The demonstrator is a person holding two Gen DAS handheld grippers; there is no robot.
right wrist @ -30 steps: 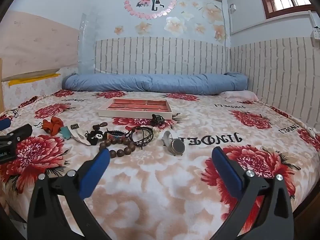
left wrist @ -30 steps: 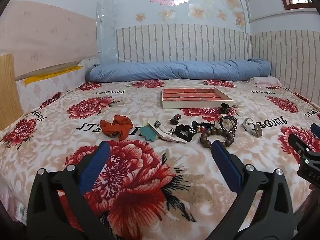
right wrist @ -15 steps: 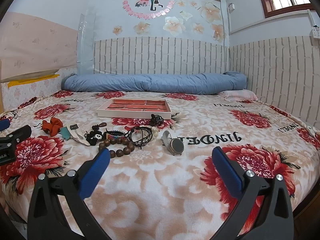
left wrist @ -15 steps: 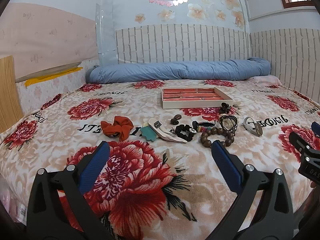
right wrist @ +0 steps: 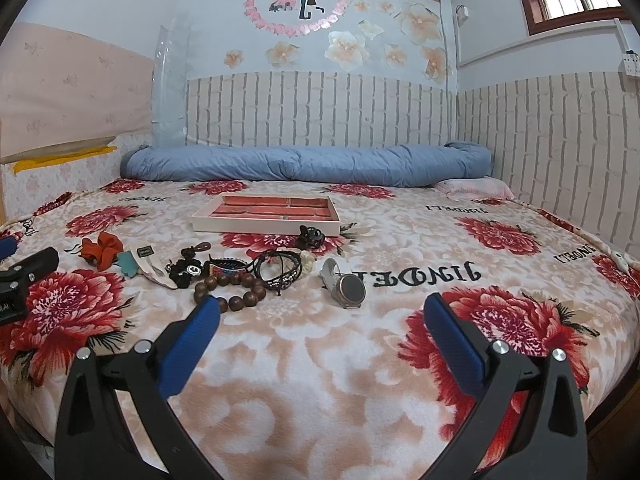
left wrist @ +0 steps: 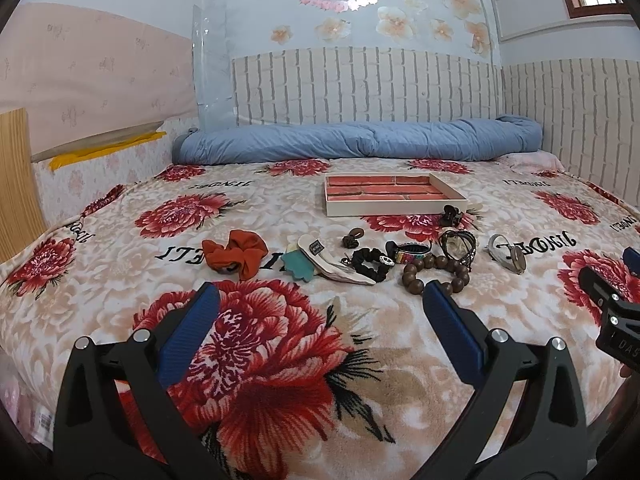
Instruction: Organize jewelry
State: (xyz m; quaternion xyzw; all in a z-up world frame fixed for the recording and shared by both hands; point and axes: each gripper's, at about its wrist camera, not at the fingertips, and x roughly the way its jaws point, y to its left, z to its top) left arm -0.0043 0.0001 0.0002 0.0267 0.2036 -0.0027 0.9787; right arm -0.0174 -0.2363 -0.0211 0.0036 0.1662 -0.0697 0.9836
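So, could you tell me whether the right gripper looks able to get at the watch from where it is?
Probably yes: the right gripper is open and empty, and the watch lies apart from the other pieces, with only bare blanket between them.

The blanket (right wrist: pixel 320 360) carries black lettering that reads "JINDELI", printed several times and seen upside down or mirrored from both views. The right gripper's (left wrist: pixel 616 312) body shows the white letters "DAS", cut off at the picture's edge. Other labels are too small to read.
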